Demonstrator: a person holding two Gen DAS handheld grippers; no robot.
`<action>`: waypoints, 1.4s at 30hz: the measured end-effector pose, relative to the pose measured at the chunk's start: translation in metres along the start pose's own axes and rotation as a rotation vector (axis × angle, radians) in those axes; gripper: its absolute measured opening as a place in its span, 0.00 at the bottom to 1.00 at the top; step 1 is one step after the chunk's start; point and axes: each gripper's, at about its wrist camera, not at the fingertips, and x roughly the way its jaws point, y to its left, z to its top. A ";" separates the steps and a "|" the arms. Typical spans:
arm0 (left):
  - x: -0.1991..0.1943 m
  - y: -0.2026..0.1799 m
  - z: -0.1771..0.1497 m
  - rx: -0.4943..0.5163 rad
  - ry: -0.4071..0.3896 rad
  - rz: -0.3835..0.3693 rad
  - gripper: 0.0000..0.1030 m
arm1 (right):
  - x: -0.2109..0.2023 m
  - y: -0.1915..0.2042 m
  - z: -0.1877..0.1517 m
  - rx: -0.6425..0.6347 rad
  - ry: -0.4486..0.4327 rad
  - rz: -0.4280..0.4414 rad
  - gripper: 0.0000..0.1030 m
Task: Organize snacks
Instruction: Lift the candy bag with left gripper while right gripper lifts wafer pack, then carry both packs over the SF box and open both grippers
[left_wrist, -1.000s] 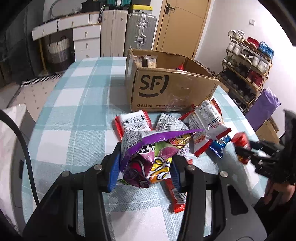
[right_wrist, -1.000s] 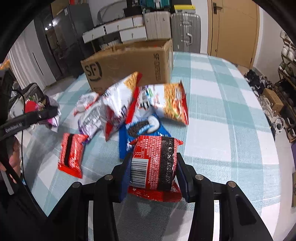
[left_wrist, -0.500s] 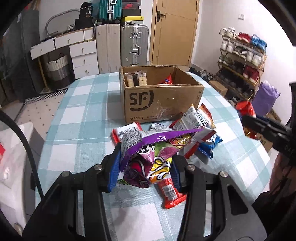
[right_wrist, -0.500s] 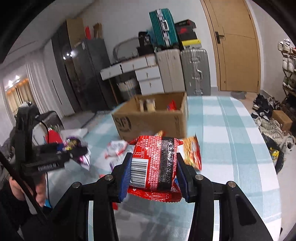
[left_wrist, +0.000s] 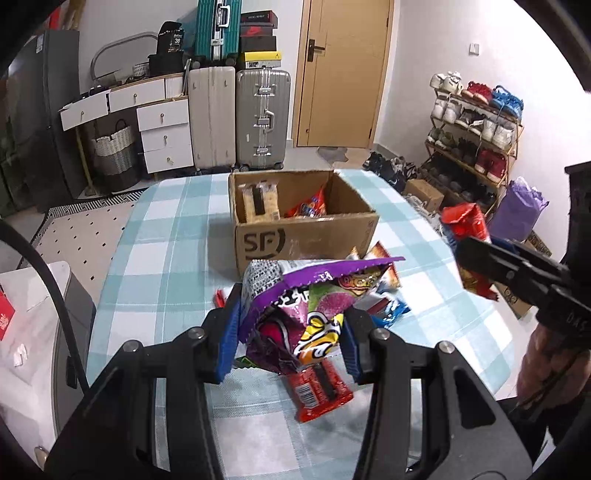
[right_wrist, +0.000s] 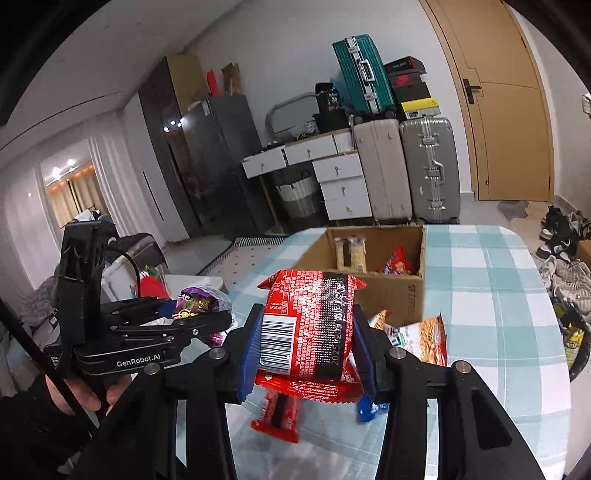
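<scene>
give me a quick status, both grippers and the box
Left gripper shut on purple snack bag. Right gripper shut on red snack packet. Cardboard box open, partly filled. Nothing blocking it.

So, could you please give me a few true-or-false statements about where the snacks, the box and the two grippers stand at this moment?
1. The left gripper is shut on a purple snack bag. True.
2. The right gripper has its jaws open and empty. False: it is shut on a red snack packet.
3. The cardboard box is closed with its flaps taped. False: it is open on top, with snacks visible inside.
4. Several snack packets still lie on the checked tablecloth in front of the box. True.
5. The box is lying on its side on the floor. False: it is upright on the table.
</scene>
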 end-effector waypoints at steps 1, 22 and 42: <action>-0.003 -0.001 0.003 0.000 -0.006 -0.004 0.42 | -0.002 0.001 0.003 0.008 -0.005 0.007 0.43; -0.040 -0.028 0.086 0.056 -0.075 -0.025 0.42 | -0.007 0.009 0.077 -0.013 -0.043 0.031 0.43; 0.099 -0.014 0.196 0.023 0.064 -0.032 0.42 | 0.085 -0.042 0.168 0.077 0.010 -0.026 0.43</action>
